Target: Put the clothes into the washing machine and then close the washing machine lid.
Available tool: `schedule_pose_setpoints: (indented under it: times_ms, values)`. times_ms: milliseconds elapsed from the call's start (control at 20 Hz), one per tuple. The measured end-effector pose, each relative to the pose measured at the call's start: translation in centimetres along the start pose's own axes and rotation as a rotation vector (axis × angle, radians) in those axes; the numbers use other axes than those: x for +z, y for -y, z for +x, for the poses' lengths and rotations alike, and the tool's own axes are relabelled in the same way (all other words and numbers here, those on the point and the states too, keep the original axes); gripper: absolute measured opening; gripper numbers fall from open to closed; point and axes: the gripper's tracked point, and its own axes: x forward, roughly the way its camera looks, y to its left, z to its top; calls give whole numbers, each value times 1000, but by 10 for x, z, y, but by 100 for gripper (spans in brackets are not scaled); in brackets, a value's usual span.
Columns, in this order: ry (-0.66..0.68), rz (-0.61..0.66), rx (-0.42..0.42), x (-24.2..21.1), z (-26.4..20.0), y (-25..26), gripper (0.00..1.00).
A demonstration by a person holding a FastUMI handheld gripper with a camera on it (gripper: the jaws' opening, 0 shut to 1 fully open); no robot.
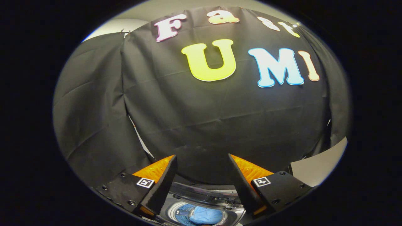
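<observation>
My gripper (202,156) is open, its two fingers spread wide with nothing between them, and it points at the black cloth wall. Low down between the finger bases I see the washing machine (204,196) from above, its round drum opening exposed. A light blue garment (201,215) lies inside the drum. The machine's lid edge shows as a shiny dark band just behind the opening; whether it stands fully raised I cannot tell.
The black cloth wall (204,119) hangs close behind the machine. A pale surface (320,166) shows beyond the right finger, beside the cloth.
</observation>
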Motion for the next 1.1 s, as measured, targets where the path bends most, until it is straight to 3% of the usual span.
schedule_pose_setpoints:
  times_ms: [450,1100]
  values:
    - [-197,110,-45,-50,60,9,98]
    - [-324,117,-102,-93,82,13,98]
